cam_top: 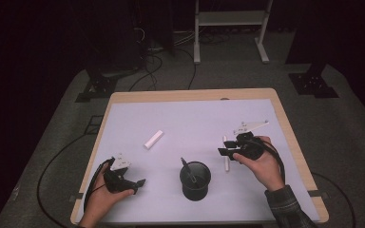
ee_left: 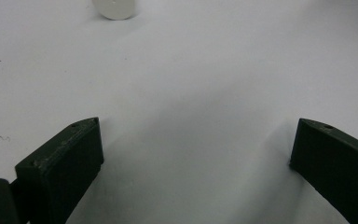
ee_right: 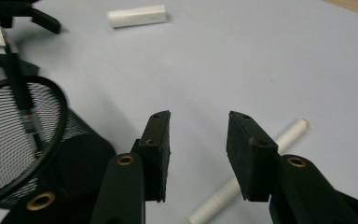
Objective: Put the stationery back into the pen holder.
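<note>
Black mesh cup (cam_top: 195, 181): one dark pen inside. White pen (ee_right: 242, 179) lies on the table (cam_top: 209, 118) under the right hand-held gripper (ee_right: 198, 154), jaws parted, empty. White block (cam_top: 153, 139) unplaced. Left hand-held gripper (ee_left: 193, 154) wide open, empty.

Dim room; soft overhead light

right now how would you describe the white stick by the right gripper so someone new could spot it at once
Start at the black mesh cup near the front of the table. Just to its right, under the right gripper, lies the thin white pen-like stick, pointing away from the person. It is long, round and slim, unlike the short, chunky white block lying alone farther left and back.
</note>
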`<state>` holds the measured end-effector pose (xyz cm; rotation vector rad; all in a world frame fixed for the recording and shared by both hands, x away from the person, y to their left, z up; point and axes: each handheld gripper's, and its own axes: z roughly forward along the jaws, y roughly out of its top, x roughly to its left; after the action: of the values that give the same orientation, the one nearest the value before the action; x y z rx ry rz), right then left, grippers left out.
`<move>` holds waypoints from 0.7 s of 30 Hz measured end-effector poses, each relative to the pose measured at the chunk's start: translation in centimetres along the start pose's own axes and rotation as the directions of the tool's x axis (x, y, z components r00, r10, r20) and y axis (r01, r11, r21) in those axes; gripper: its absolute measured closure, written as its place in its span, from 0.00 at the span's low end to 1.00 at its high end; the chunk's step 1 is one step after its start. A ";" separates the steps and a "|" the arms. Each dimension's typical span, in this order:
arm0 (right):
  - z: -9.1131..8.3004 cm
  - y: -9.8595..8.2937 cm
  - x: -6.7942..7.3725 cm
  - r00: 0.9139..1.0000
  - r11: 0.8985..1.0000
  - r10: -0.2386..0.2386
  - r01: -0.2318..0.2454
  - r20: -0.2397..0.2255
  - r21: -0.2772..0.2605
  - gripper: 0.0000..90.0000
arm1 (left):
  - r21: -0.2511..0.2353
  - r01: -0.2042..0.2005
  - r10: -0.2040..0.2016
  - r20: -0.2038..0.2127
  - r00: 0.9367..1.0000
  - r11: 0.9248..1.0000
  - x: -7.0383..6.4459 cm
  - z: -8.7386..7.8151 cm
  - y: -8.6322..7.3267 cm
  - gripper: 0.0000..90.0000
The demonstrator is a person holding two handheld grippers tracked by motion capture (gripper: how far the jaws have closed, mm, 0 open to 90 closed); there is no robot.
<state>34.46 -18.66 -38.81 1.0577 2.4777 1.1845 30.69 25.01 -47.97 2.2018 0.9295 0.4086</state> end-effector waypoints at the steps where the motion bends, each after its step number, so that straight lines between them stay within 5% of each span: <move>1: 0.2 0.1 -0.2 1.000 1.000 -0.001 0.001 0.012 0.004 0.66 | 0.000 0.000 0.000 0.000 1.000 1.000 0.0 0.0 0.0 0.02; 21: 3.6 1.4 -3.2 0.991 0.990 0.071 -0.085 0.117 0.111 0.65 | 0.003 -0.003 0.003 0.000 1.000 1.000 0.0 0.0 0.0 0.02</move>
<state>39.11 -18.08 -40.56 1.2270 2.4635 0.9812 30.69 25.04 -47.96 2.2058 0.9279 0.4092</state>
